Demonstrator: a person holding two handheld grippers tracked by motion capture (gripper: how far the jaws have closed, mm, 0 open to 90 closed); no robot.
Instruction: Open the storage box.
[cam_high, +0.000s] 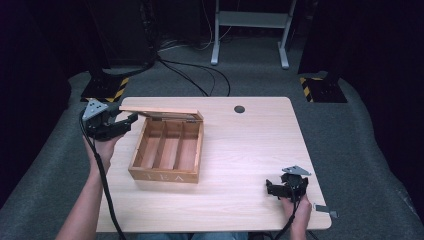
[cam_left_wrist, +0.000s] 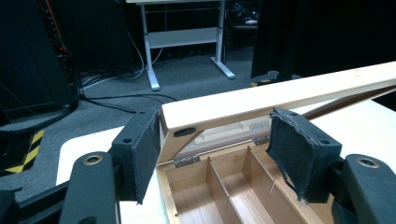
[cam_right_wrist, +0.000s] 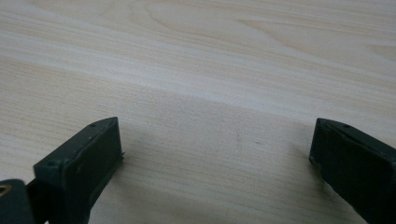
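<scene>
Left claw (cam_left_wrist: 217, 154) spread wide, jaws flanking the end of the raised lid (cam_left_wrist: 280, 95), not gripping. Wooden box (cam_high: 167, 150), left-centre of worktop (cam_high: 250, 145): three bare compartments, "TEA" on front face. Right claw (cam_right_wrist: 215, 154) spread, low over bare worktop near right front corner.
</scene>
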